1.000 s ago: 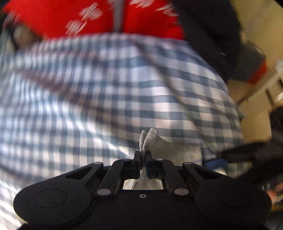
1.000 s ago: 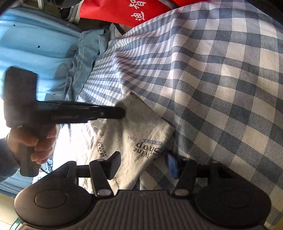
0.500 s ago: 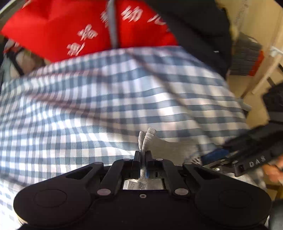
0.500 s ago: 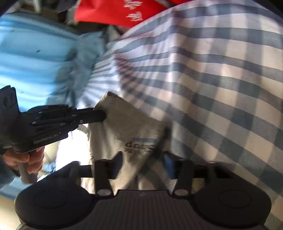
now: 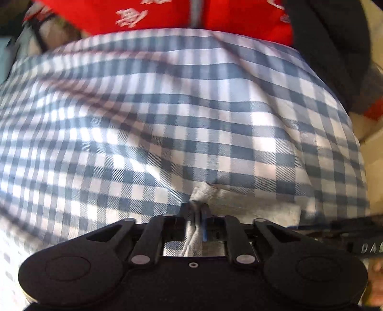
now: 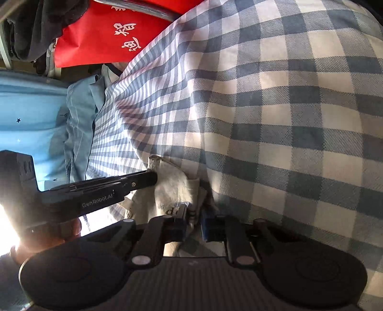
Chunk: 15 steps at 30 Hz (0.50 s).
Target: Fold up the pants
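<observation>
The pants (image 6: 171, 185) are light grey cloth with printed lettering, lying bunched on a blue-and-white checked sheet (image 6: 275, 124). In the left wrist view my left gripper (image 5: 195, 208) is shut on a pinched edge of the pants (image 5: 203, 191). In the right wrist view my right gripper (image 6: 193, 215) is shut on another edge of the pants. The left gripper (image 6: 150, 178) also shows there from the side, a short way left of the right one, touching the same cloth. Most of the pants is hidden under the grippers.
The checked sheet (image 5: 167, 119) fills both views. A red bag with white characters (image 5: 155, 14) and dark clothing (image 5: 330, 47) lie at the far edge. Light blue fabric (image 6: 33, 119) lies to the left in the right wrist view. A beige surface (image 5: 373, 153) borders the sheet's right side.
My right gripper has closed from wide open onto the pants edge. The left gripper stays shut on the cloth. The two grippers have come closer and the pants are more bunched.
</observation>
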Available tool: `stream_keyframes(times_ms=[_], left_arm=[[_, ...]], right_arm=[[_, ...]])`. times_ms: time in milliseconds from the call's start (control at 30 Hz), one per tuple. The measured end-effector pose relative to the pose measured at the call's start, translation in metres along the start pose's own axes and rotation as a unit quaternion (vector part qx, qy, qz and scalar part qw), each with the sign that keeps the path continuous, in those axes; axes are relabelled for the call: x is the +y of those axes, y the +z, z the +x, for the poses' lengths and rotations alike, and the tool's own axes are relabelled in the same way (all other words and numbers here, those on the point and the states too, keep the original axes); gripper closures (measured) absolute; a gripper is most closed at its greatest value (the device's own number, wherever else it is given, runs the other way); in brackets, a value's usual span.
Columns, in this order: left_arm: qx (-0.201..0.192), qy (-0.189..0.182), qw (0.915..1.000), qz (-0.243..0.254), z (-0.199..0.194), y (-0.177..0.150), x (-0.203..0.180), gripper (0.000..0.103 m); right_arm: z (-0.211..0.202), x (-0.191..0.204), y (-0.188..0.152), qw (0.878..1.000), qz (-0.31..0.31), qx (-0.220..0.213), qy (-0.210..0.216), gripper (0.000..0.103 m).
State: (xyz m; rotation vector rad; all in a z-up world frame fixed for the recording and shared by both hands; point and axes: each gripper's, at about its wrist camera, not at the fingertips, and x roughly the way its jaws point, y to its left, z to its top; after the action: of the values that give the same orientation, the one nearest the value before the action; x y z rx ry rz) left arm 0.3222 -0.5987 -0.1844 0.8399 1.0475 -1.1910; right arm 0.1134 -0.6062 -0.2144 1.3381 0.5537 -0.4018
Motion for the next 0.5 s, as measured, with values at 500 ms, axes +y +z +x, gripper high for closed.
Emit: stream_keyframes(times_ms=[500], left_arm=[[0.001, -0.106, 0.9401, -0.324, -0.057, 0.004, 0.046, 0.045]], right_arm=[[-0.014, 0.085, -0.058, 0.894, -0.425, -0.101, -0.102, 0.100]])
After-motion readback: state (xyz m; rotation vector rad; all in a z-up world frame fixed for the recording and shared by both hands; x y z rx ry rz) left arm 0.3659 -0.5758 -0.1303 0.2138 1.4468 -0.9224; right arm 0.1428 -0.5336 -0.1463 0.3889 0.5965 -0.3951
